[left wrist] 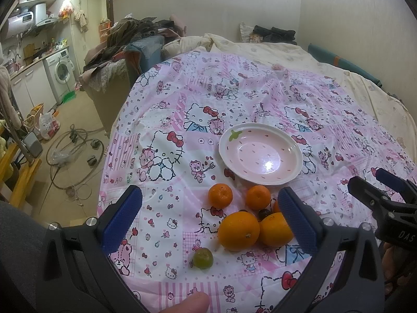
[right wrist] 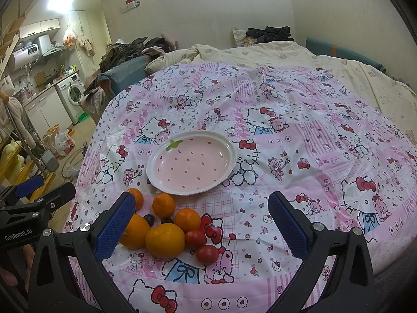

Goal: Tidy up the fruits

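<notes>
From my seat I can read two things. On the left gripper [right wrist: 39, 190], seen at nine o'clock in the right wrist view, white lettering on the black body says "GenRobot.AI". On the right gripper [left wrist: 375, 180], at four o'clock in the left wrist view, the black body carries "DAS", cut off by the frame edge. The water heater [right wrist: 24, 53] display at ten o'clock is too small to read.

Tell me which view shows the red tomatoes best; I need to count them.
The right wrist view: two tomatoes lie in the open beside the oranges, unobstructed. In the left wrist view they cannot be made out; they are hidden behind the oranges and the left gripper's finger.
</notes>
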Demonstrator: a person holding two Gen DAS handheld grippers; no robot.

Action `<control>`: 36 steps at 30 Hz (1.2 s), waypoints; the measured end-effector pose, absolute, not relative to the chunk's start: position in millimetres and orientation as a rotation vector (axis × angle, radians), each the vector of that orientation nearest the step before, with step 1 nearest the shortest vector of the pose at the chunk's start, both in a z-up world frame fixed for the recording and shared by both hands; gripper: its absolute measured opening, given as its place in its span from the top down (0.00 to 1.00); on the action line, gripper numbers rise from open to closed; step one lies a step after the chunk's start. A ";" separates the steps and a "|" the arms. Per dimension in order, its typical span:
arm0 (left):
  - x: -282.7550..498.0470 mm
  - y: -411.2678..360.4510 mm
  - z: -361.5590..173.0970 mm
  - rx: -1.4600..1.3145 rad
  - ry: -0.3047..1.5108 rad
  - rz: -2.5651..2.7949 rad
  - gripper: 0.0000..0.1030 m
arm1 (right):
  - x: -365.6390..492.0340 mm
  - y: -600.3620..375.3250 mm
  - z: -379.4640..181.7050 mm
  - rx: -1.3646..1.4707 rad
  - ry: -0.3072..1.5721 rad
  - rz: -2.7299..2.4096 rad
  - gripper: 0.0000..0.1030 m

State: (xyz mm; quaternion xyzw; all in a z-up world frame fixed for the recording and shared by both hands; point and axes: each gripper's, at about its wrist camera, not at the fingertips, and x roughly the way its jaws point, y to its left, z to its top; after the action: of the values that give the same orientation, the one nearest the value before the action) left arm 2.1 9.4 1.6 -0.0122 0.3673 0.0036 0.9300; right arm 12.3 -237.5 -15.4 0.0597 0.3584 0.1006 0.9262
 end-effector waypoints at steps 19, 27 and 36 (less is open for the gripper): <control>4.2 18.1 0.2 -0.049 0.782 0.029 0.00 | 28.9 -249.8 -25.4 0.139 0.876 0.267 0.00; 12.1 19.7 -15.4 -0.056 0.862 0.063 0.00 | 66.4 -238.5 -82.2 -0.140 1.256 0.392 0.01; 18.4 29.6 -27.2 -0.094 0.938 0.090 0.00 | 74.5 -203.2 -131.6 -0.365 1.427 0.577 0.37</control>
State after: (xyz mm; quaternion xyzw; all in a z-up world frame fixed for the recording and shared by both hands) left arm 18.4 29.6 -27.2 -0.0454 0.4518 0.0432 0.8899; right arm 74.5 -203.2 -131.6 -0.1640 0.6414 0.2592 0.7033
